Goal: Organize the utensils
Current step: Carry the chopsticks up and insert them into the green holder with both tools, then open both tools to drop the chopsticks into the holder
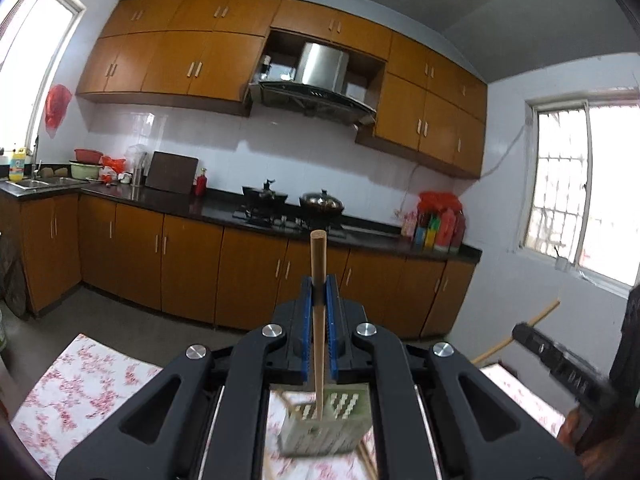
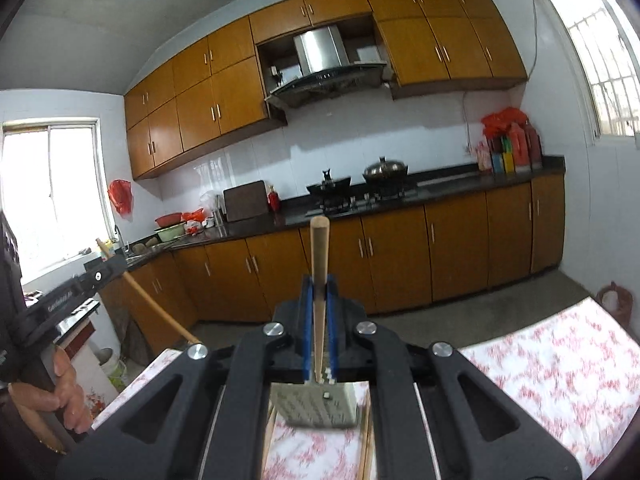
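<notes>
Each tool is clenched on an upright wooden stick, the left tool (image 1: 320,300) on its stick (image 1: 319,280) and the right tool (image 2: 319,300) likewise (image 2: 319,264), directly above the slotted holder (image 1: 324,424) on the bench (image 1: 80,380), so lowering straight down, tips centred, looks safest.

Daylight is admitted through the overexposed white-framed windows (image 1: 588,188) (image 2: 52,192). Straight lines are bowed by fisheye distortion, corners are vignetted, and the pink floral tablecloth (image 2: 560,364) is motion-blurred.
</notes>
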### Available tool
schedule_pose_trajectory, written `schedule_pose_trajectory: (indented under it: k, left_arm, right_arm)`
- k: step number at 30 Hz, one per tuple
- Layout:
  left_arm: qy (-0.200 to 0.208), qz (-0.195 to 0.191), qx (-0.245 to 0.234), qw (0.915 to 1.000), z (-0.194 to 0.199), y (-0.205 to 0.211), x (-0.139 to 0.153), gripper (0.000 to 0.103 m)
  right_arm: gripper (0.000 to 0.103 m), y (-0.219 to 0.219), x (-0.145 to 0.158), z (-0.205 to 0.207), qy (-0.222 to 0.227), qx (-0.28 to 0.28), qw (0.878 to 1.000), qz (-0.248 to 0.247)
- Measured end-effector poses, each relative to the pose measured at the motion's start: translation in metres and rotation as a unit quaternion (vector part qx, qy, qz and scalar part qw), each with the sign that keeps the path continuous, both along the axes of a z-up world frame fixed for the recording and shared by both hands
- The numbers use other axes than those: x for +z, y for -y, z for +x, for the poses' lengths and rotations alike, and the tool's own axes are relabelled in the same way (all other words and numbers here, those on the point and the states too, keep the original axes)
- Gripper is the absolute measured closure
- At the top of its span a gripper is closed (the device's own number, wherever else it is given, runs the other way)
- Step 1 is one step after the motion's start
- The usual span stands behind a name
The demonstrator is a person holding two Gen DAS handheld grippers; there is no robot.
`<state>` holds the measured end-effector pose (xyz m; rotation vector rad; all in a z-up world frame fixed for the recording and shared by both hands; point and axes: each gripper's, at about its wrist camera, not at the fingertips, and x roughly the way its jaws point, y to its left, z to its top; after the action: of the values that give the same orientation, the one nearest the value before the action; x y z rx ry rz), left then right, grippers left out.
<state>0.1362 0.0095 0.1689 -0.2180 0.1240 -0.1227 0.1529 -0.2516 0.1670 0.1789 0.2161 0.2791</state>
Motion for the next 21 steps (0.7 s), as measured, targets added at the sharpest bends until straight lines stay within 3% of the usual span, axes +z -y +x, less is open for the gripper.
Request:
schedule_pose_trajectory:
  k: [7, 14, 21]
  left_arm:
    - [-0.020, -0.003, 0.020, 0.9996, 0.036, 0.009, -0.025, 0.096]
    - [-0.057, -0.014, 0.015, 0.9981, 0.052, 0.007, -0.052, 0.096]
    - [-0.072, -0.019, 0.008, 0.9972, 0.045, 0.001, -0.058, 0.095]
  right_arm:
    - [0.095, -0.012, -0.029, 0.049, -0.044, -0.001, 0.999, -0.005]
    - [0.095, -0.020, -0.047, 0.062, -0.064, 0.005, 0.998, -0.010]
    - [0.092, -0.016, -0.052, 0.059, -0.071, -0.004, 0.997, -0.003]
